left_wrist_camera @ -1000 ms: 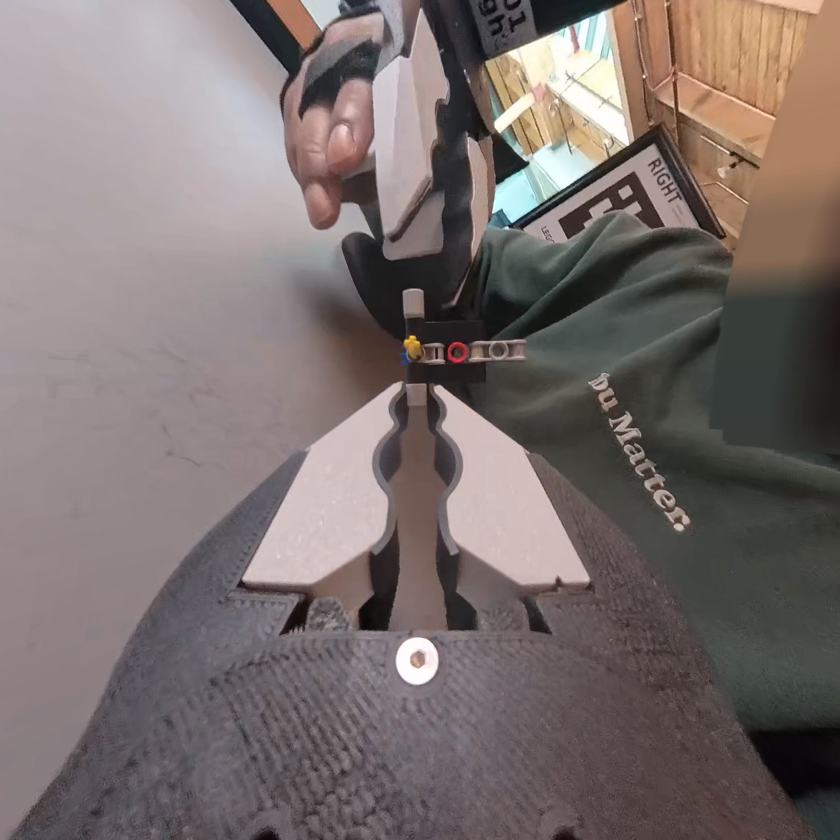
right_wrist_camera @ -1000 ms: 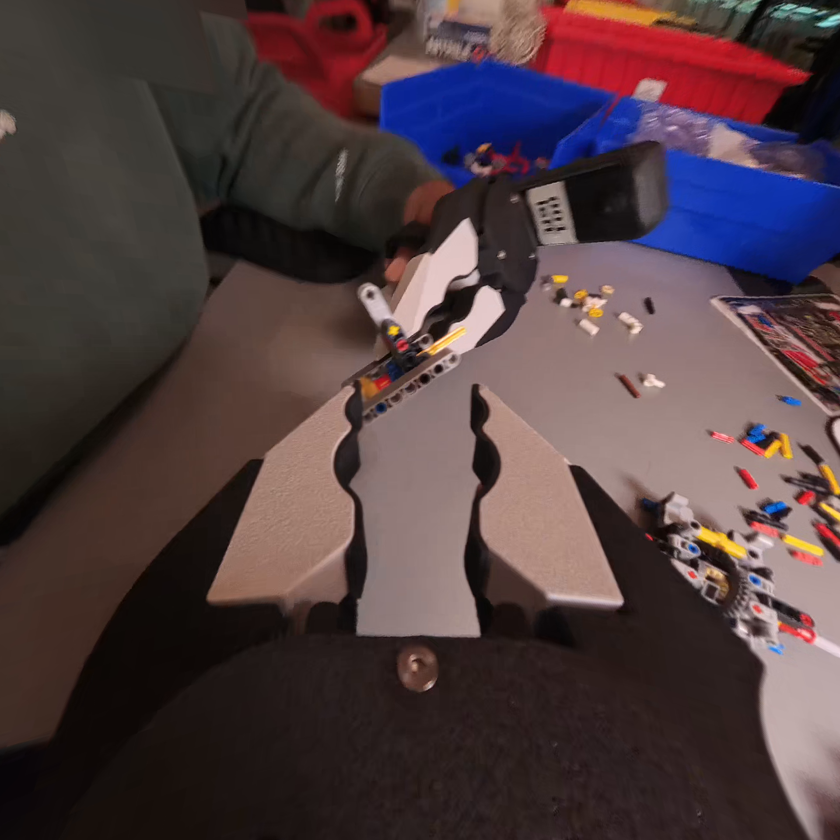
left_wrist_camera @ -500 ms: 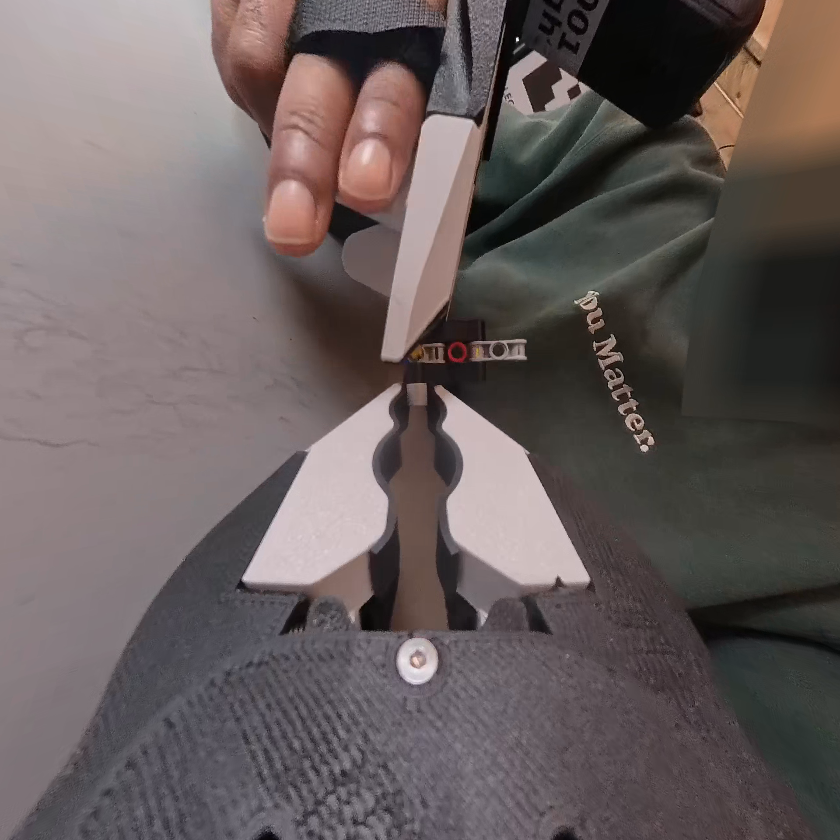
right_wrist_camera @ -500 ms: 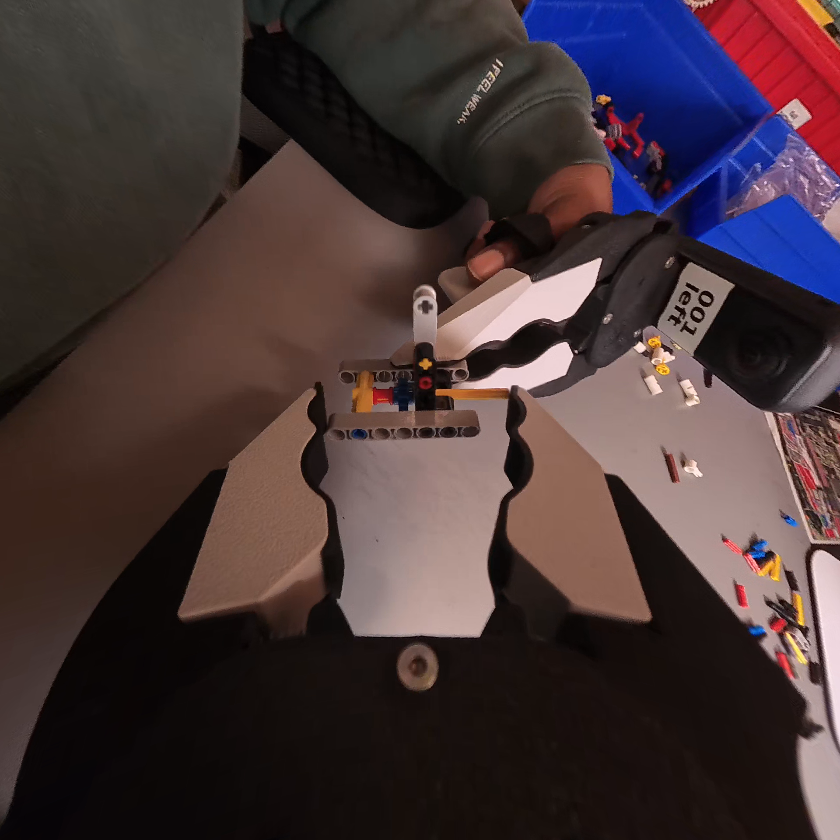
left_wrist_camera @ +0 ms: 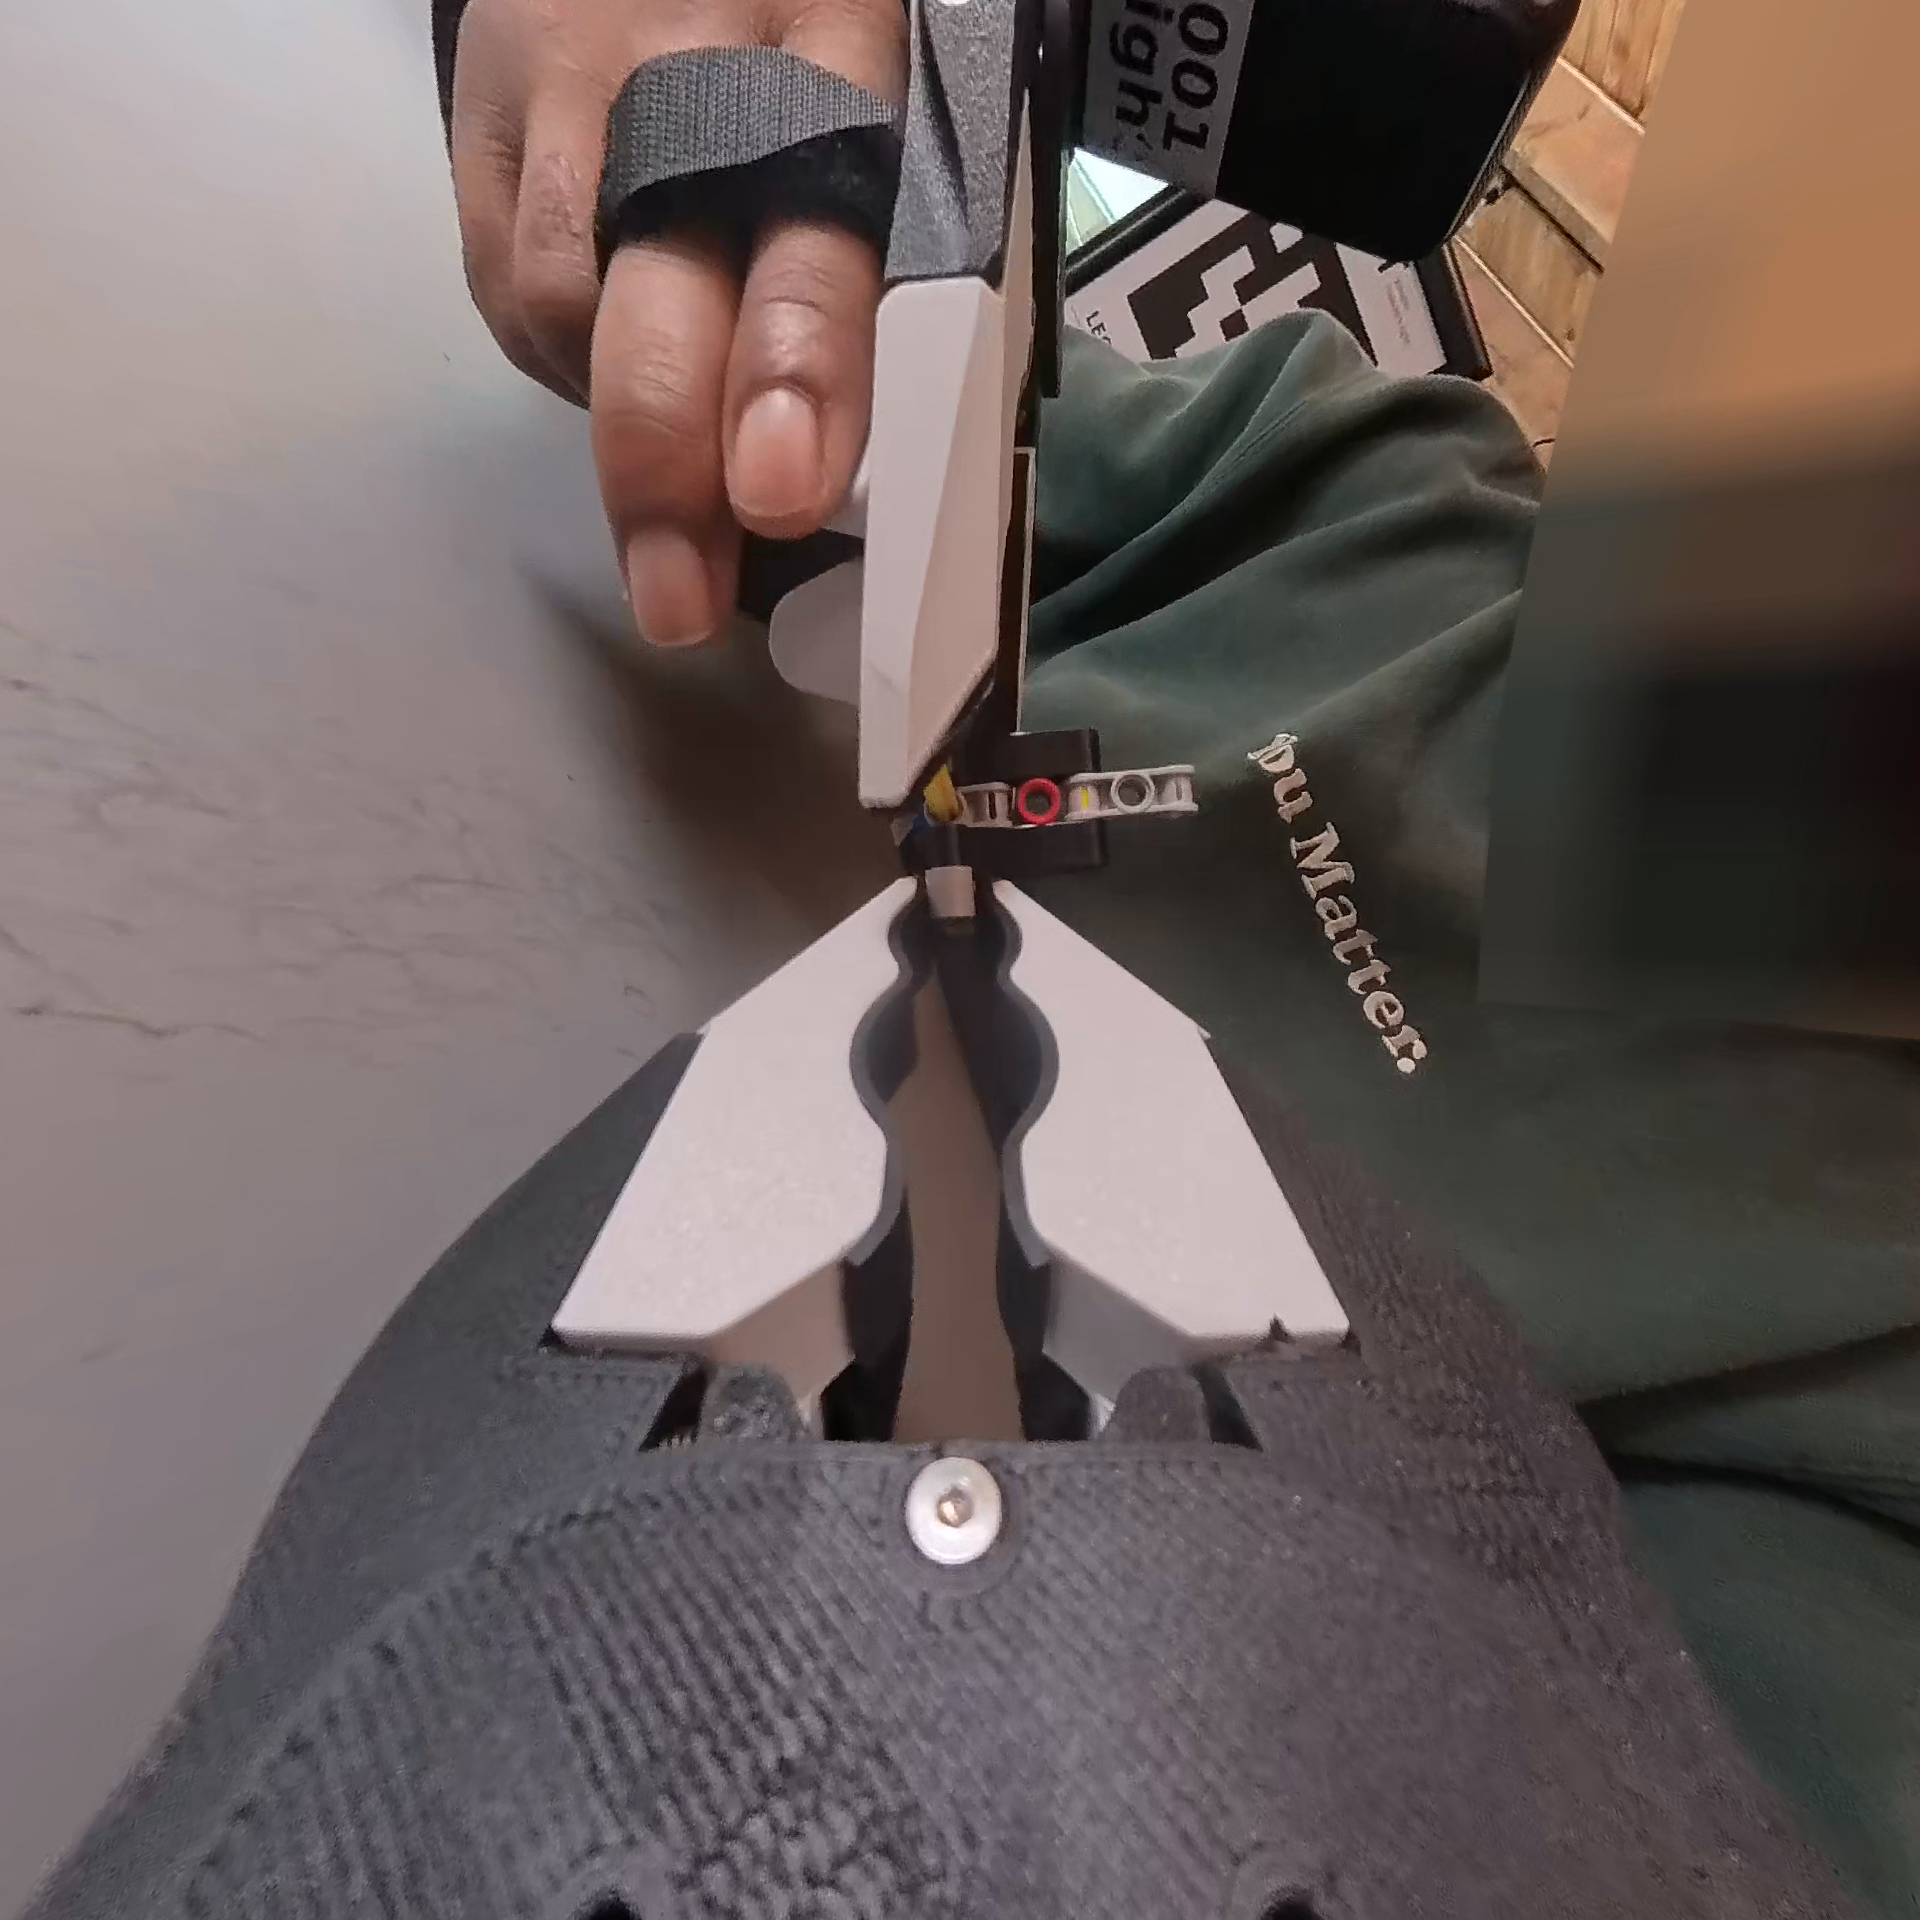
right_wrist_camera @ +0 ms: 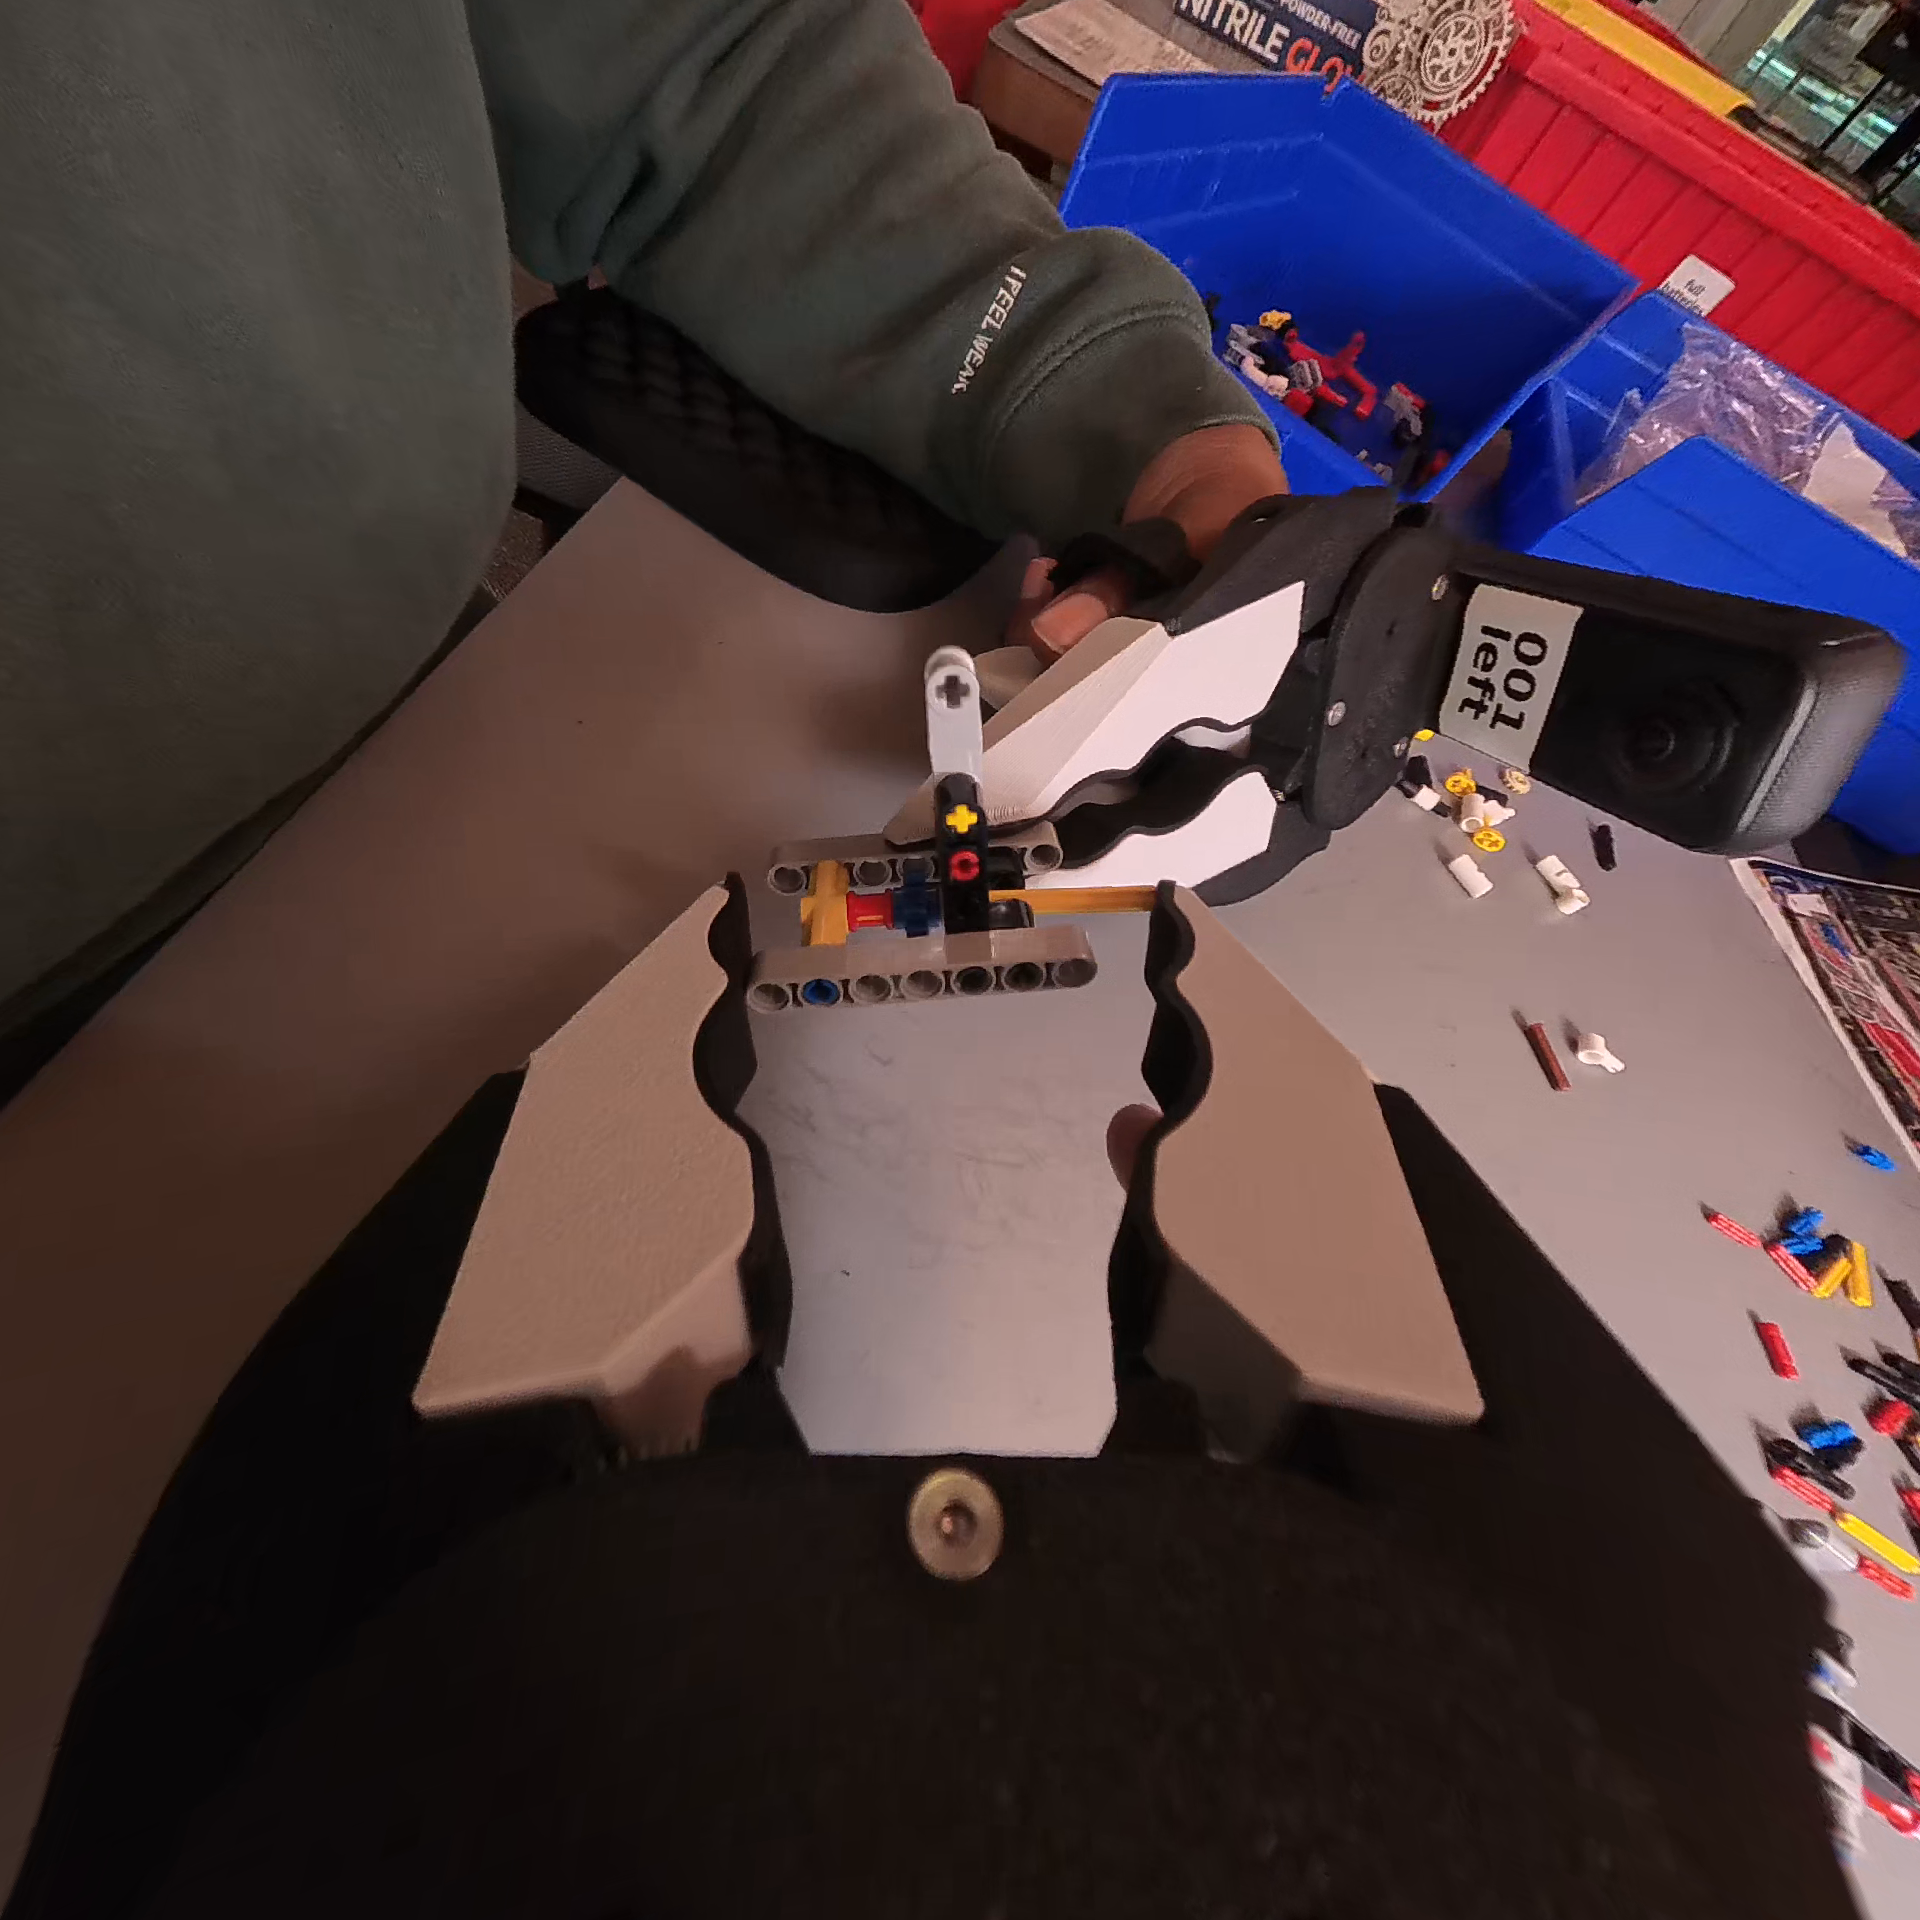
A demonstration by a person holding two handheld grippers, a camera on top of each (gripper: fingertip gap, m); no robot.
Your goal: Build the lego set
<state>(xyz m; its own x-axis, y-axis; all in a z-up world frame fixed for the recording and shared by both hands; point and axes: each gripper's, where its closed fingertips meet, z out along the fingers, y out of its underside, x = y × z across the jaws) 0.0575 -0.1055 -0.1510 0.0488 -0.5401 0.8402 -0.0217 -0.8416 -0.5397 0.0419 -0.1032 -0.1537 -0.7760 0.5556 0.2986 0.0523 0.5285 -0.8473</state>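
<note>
My left gripper [left_wrist_camera: 951,899] is shut on a small toy-brick assembly [left_wrist_camera: 1070,800] of grey holed beams, a yellow axle and red, blue and black parts. It holds it just above the grey table [right_wrist_camera: 935,1195]. The right wrist view shows the left gripper [right_wrist_camera: 997,831] pinching the assembly's far beam, with a pale grey lever [right_wrist_camera: 951,717] sticking up. My right gripper [right_wrist_camera: 951,914] is open wide, and its fingers [right_wrist_camera: 644,1091] stand either side of the assembly [right_wrist_camera: 925,935]. The yellow axle's tip reaches the right pad. In the left wrist view the right gripper [left_wrist_camera: 935,769] comes down from above.
Blue bins [right_wrist_camera: 1351,239] and a red bin [right_wrist_camera: 1714,187] stand at the back. Loose small pieces [right_wrist_camera: 1818,1268] and white connectors [right_wrist_camera: 1475,831] lie on the table to the right, beside a printed sheet [right_wrist_camera: 1849,956]. A person's green sweatshirt [left_wrist_camera: 1299,623] is close. My two grippers' fingertips are within a few centimetres of each other.
My right gripper opened wider and moved in until its fingers straddle the assembly. My left gripper kept its hold and tilted the assembly level.
</note>
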